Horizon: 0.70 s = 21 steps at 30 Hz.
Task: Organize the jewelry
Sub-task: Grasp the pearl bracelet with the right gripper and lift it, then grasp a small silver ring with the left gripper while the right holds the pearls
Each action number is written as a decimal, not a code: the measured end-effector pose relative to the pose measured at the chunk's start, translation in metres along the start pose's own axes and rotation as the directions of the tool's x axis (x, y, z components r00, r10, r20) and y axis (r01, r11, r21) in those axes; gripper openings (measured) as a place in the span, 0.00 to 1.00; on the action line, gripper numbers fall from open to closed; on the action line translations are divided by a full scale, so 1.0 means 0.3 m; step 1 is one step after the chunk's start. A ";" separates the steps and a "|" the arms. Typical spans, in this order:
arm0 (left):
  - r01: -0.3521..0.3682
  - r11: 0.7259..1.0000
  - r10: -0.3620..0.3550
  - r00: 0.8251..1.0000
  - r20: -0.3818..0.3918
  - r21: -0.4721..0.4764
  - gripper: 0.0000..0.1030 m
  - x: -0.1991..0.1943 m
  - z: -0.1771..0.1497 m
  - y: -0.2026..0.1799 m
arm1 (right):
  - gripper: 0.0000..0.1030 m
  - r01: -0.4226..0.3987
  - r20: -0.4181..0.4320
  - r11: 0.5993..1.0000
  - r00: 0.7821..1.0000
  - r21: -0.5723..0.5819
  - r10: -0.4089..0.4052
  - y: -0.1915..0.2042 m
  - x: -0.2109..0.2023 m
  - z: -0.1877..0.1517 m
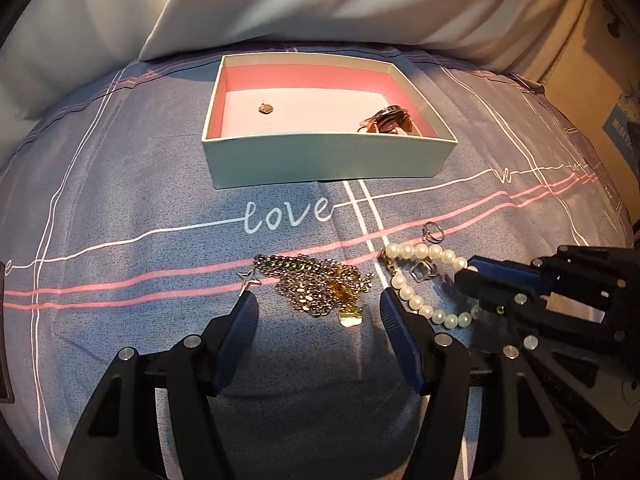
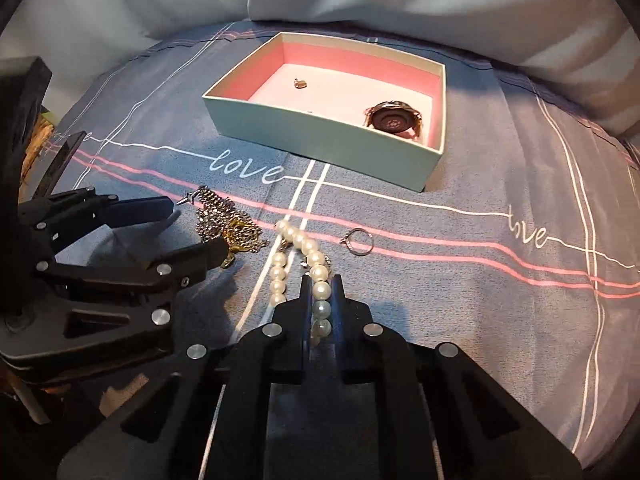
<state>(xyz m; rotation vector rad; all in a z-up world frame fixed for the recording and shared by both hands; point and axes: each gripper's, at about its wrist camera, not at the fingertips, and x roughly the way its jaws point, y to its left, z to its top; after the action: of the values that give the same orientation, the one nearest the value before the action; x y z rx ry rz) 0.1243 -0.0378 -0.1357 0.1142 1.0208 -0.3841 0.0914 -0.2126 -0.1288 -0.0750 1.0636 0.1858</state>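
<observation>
A pearl bracelet lies on the blue bedsheet, and my right gripper is shut on its near strand, with pearls pinched between the pads. From the left wrist view, the same bracelet shows with the right gripper at its right end. My left gripper stands open just above a heap of gold and silver chains, one finger on each side. A star charm lies by its left finger. A thin ring rests beyond the pearls. The left gripper is also visible from the right wrist.
An open pale-green box with pink inner walls sits further back; it holds a small earring and a watch. White pillows rise behind it. A second small silver ring lies inside the pearl loop.
</observation>
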 end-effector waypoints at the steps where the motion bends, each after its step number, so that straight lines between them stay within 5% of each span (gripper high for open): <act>1: 0.010 1.000 -0.010 1.000 -0.001 0.022 0.60 0.004 0.002 -0.023 | 0.10 0.020 0.006 1.000 1.000 0.001 -0.020 -0.013 -0.005 0.005; 8: 0.055 0.992 -0.055 0.998 -0.003 0.115 0.60 0.047 0.037 -0.144 | 0.10 0.081 0.016 0.994 0.996 0.069 -0.083 -0.109 -0.027 -0.026; 13: 0.105 0.987 -0.105 0.994 -0.004 0.124 0.60 0.052 0.043 -0.180 | 0.10 0.100 0.107 0.990 0.988 0.095 -0.110 -0.135 -0.115 -0.034; 21: 0.087 0.985 -0.085 0.996 -0.016 0.151 0.60 0.113 0.079 -0.223 | 0.10 0.128 0.149 0.986 0.978 0.111 -0.144 -0.160 -0.158 -0.014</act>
<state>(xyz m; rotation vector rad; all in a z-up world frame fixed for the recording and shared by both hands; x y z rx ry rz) 0.1349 -0.1151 -0.1462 0.2089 1.0071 -0.5404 0.0745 -0.2659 -0.0907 -0.0415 0.9055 0.0132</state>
